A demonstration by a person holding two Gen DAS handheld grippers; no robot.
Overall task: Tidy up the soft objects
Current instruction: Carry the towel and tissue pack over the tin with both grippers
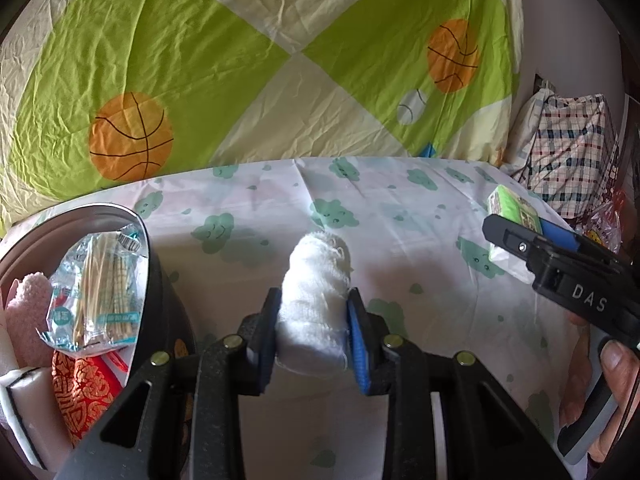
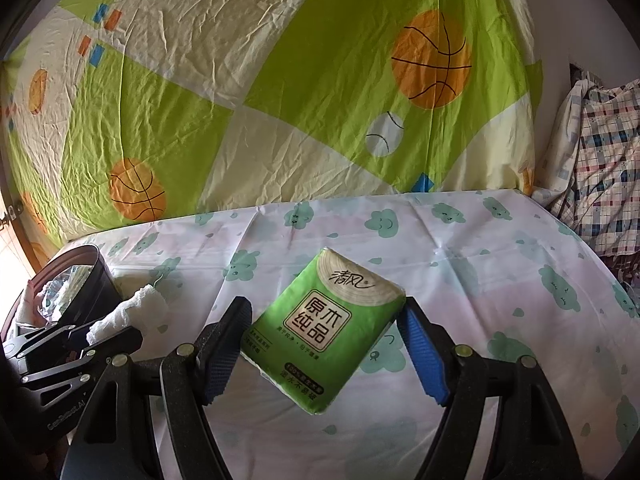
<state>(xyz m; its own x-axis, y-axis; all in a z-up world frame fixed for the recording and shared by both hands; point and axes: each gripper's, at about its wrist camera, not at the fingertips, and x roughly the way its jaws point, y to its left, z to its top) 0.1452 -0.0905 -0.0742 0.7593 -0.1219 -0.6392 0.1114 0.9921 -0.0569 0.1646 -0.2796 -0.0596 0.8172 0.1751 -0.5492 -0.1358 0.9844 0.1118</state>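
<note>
The left gripper (image 1: 314, 344) clamps the white gauze roll (image 1: 316, 300) just right of the black bin (image 1: 160, 280), likely to drop it among the soft things there. Well right of the bin, the right gripper (image 2: 324, 344) pinches the green tissue pack (image 2: 324, 332) crosswise between its jaws, seemingly lifted, likely next in line.

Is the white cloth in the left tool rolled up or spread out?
Rolled up. The white cloth forms a compact roll, clamped between the left tool's two pads and sticking forward above the cloud-print sheet.
</note>
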